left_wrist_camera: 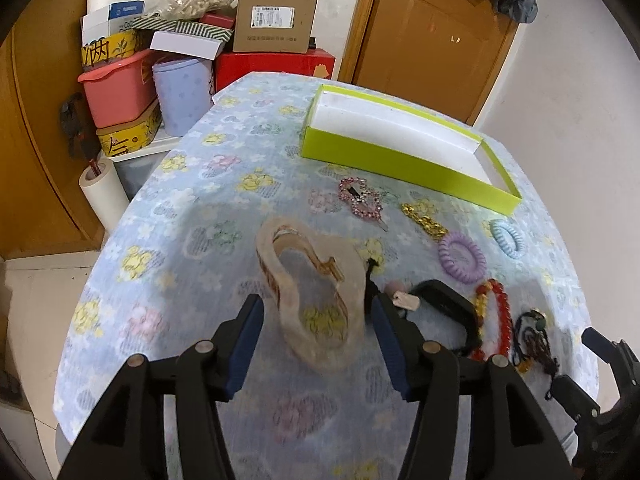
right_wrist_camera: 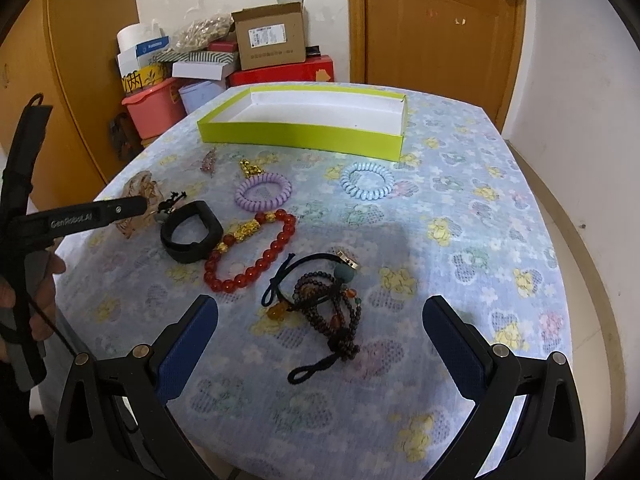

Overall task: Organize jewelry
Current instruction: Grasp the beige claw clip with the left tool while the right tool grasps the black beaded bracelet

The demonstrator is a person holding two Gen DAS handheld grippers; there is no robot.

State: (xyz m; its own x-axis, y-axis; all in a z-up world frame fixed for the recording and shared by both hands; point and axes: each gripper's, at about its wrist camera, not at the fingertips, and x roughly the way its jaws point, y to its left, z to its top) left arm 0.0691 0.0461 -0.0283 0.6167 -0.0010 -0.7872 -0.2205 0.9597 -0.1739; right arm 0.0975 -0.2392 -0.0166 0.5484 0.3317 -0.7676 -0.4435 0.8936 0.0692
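My left gripper point(left_wrist_camera: 316, 332) is open, its blue pads on either side of a translucent beige hair claw point(left_wrist_camera: 312, 288) that looks blurred and is not pinched. The claw also shows in the right wrist view point(right_wrist_camera: 140, 196), partly behind the left gripper's finger. My right gripper point(right_wrist_camera: 320, 344) is open above a dark beaded bracelet with black cord point(right_wrist_camera: 332, 304). On the floral tablecloth lie a red bead bracelet point(right_wrist_camera: 256, 252), a black band point(right_wrist_camera: 192, 232), a purple coil tie point(right_wrist_camera: 263, 191), a blue coil tie point(right_wrist_camera: 366, 180), a gold clip point(left_wrist_camera: 424, 220) and a pink rhinestone clip point(left_wrist_camera: 362, 200). An empty lime-green box point(right_wrist_camera: 304, 136) stands at the back.
Stacked boxes, a pink tub point(left_wrist_camera: 116, 92) and a cardboard carton point(left_wrist_camera: 272, 16) crowd the floor beyond the table's far left corner. A wooden door point(right_wrist_camera: 440, 28) stands behind. The table edge point(right_wrist_camera: 552, 200) curves away on the right.
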